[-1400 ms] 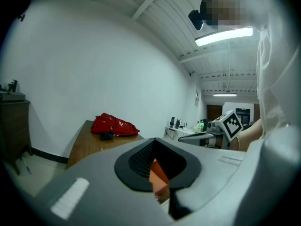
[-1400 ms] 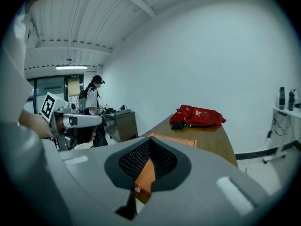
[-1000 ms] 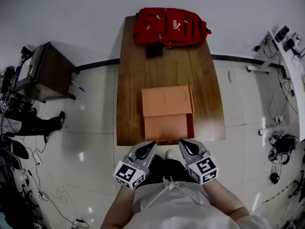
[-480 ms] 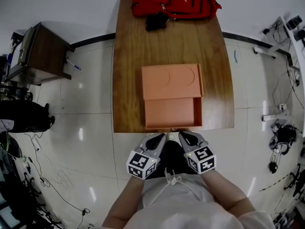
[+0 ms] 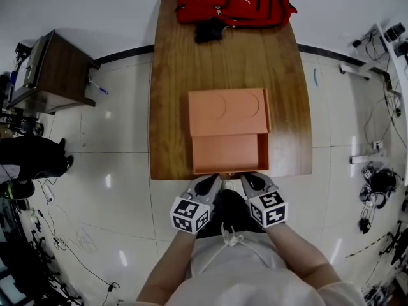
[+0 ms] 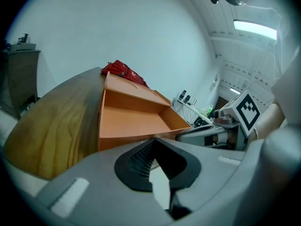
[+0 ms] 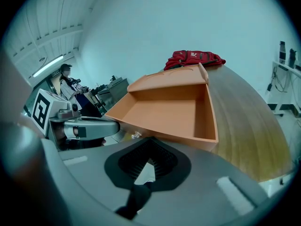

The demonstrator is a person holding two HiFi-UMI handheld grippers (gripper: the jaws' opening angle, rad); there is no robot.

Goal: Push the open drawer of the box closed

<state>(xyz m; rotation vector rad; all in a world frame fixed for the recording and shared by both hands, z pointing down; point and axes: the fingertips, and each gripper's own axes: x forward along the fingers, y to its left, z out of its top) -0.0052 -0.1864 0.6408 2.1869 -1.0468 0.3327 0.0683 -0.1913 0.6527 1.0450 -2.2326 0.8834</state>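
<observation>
Head view: orange box (image 5: 228, 110) sits on the counter (image 5: 172, 75) with its drawer (image 5: 229, 153) out toward the person. The slide axis runs along the counter's length and the drawer front is at the near edge. Left claw (image 5: 213, 179) and right claw (image 5: 246, 179) sit side by side just before that front; contact cannot be told. Left gripper view: claw (image 6: 153, 142) pressed together and empty, open drawer (image 6: 131, 121) ahead. Right gripper view: claw (image 7: 149, 142) pressed together and empty, drawer (image 7: 164, 109) just beyond.
</observation>
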